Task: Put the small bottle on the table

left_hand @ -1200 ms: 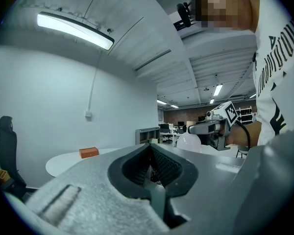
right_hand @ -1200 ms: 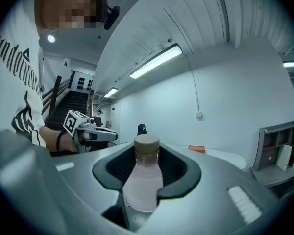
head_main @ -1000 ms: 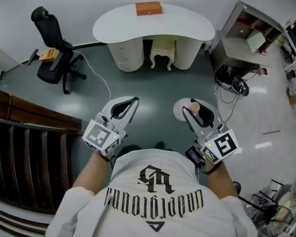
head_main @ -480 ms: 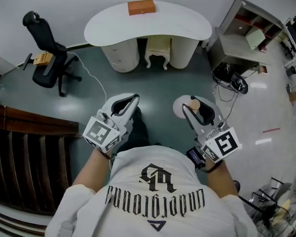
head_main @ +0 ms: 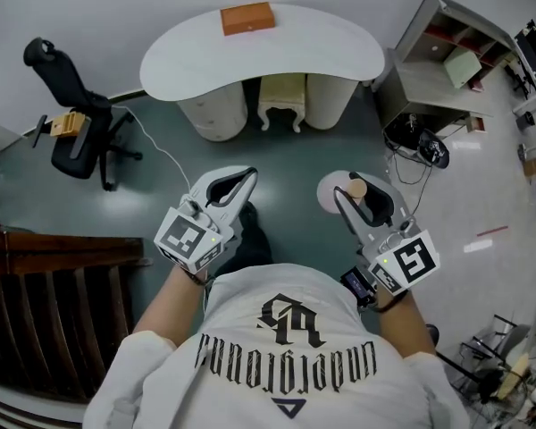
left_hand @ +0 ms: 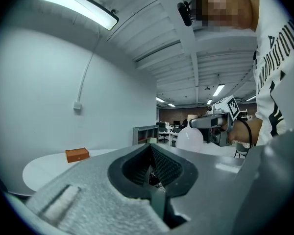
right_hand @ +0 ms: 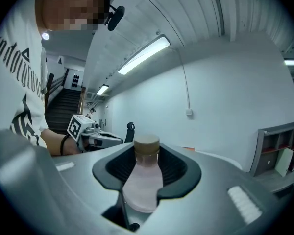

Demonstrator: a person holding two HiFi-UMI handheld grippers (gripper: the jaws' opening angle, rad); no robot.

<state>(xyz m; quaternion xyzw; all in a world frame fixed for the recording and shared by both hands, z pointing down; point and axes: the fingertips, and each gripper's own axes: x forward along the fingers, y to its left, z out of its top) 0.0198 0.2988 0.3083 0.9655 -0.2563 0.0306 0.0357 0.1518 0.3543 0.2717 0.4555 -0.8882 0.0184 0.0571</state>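
Head view: we stand short of the white kidney-shaped table [head_main: 330, 47], with open green floor [head_main: 286, 155] between. Left gripper view: the left gripper [left_hand: 151, 151] is closed and empty (an orange box [left_hand: 77, 155] lies on the tabletop). Right gripper view: the right gripper [right_hand: 147, 155] clamps the small pale bottle with a tan cap [right_hand: 142, 182].

white table [head_main: 326, 54] nearer and larger, office chair [head_main: 79, 141] shifted left, orange box [head_main: 247, 18] too

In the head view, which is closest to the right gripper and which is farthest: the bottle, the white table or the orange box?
1. Bottle: held in the right gripper.
2. White table: ahead, across the floor.
3. Orange box: at the table's far edge, left of middle.
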